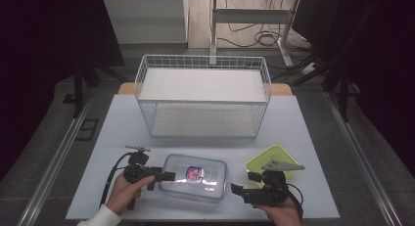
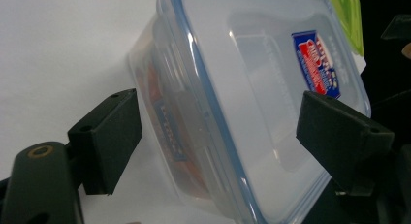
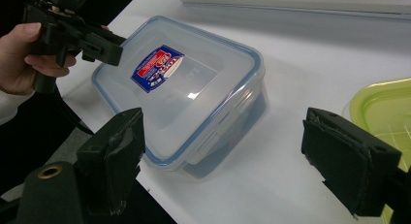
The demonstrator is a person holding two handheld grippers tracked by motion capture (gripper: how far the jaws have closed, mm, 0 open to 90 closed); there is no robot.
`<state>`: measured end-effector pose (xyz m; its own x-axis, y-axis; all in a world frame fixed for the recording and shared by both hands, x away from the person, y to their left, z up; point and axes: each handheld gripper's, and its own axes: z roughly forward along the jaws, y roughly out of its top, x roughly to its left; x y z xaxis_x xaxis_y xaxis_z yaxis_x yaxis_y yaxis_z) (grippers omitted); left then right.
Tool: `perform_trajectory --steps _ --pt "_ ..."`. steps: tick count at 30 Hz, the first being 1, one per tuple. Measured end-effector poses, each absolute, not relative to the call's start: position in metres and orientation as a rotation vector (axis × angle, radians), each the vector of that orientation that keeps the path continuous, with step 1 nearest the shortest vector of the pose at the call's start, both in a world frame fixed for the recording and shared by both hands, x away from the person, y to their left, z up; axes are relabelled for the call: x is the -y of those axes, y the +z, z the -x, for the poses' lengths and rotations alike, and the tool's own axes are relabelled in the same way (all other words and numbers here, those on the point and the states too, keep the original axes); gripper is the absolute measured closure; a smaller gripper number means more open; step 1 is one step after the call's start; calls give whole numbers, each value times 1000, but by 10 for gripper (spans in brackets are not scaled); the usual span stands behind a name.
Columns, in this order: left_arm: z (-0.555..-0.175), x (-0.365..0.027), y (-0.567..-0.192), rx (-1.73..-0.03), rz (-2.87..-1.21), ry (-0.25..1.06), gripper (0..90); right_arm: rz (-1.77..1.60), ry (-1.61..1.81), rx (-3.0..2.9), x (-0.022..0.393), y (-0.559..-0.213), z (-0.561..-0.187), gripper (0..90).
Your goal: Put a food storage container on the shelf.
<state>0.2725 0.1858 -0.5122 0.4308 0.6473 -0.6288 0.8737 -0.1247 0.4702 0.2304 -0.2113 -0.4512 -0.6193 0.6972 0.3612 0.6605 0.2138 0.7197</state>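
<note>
A clear plastic box (image 1: 195,179) with a blue-rimmed lid and a red-and-blue label lies near the table's front edge. My left gripper (image 1: 159,180) is at its left end, open; in the left gripper view the jaws stand wide on either side of the box (image 2: 242,103), and I cannot tell whether they touch it. My right gripper (image 1: 244,183) is open just right of the box, apart from it. In the right gripper view the box (image 3: 179,88) lies ahead between the spread jaws of the right gripper (image 3: 232,161), with the left gripper (image 3: 72,35) at its far end.
A green lidded container (image 1: 274,160) sits on the table right of the box, behind my right gripper, and also appears as a green container (image 3: 387,107). A white wire basket shelf (image 1: 203,96) stands at the back of the white table (image 1: 122,128).
</note>
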Motion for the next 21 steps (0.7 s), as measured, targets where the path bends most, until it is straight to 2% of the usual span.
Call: perform_trajectory --steps 5,10,21 --pt "-276 -189 -520 -1280 -1773 -461 226 -1358 1392 -2420 208 -454 -229 161" --pt "-276 -194 -517 -1279 -1762 -446 330 -1395 1383 -2417 201 -460 -229 165" --pt "-276 -195 -516 -1284 -1768 -448 342 -1671 1431 -2359 179 -480 -229 200"
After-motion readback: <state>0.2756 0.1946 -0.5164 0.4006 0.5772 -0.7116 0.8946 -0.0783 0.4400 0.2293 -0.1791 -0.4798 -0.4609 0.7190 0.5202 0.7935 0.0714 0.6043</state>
